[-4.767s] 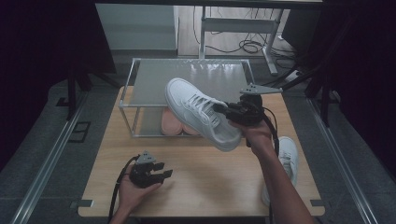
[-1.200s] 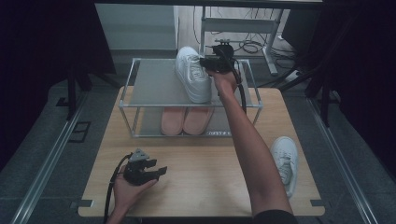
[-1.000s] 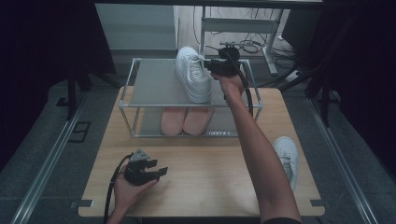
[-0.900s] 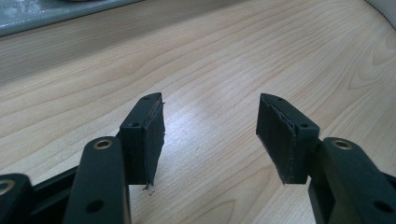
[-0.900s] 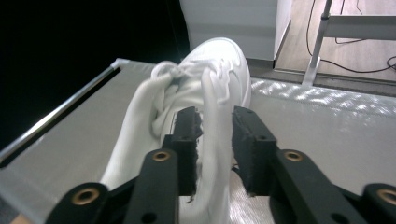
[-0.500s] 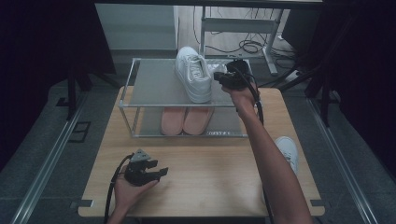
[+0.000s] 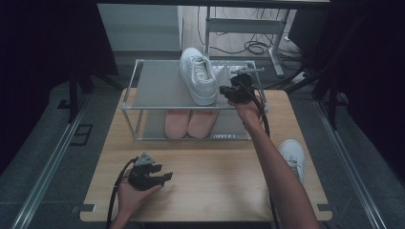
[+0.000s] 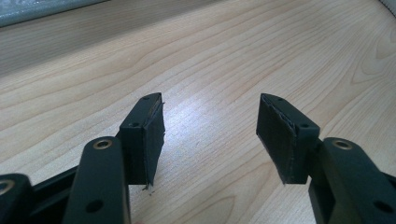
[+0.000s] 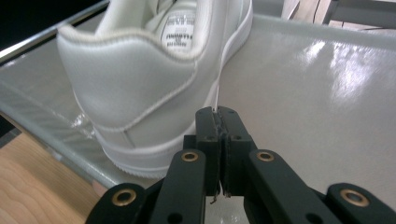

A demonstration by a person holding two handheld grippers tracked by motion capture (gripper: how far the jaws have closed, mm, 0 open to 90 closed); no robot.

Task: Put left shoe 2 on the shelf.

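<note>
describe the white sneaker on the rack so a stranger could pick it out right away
Find the metal-framed two-shelf rack at the far side of the wooden table. The white low-top sneaker stands alone on its grey top shelf, above the pink pair; the other white sneaker lies on the table.

A white sneaker [image 7: 198,76] stands on the shelf rack [image 7: 157,88].

The white sneaker [image 7: 197,76] stands upright on its sole on the grey top shelf of the rack [image 7: 157,88], toe pointing away from the person. It is low-cut, smooth and clean, with a thick white sole, stitched heel panel and a printed label inside the tongue. Its heel [image 9: 135,93] sits just left of the right gripper [image 9: 218,116], whose jaws are pressed together with nothing between them, close beside the sole's edge.
</note>
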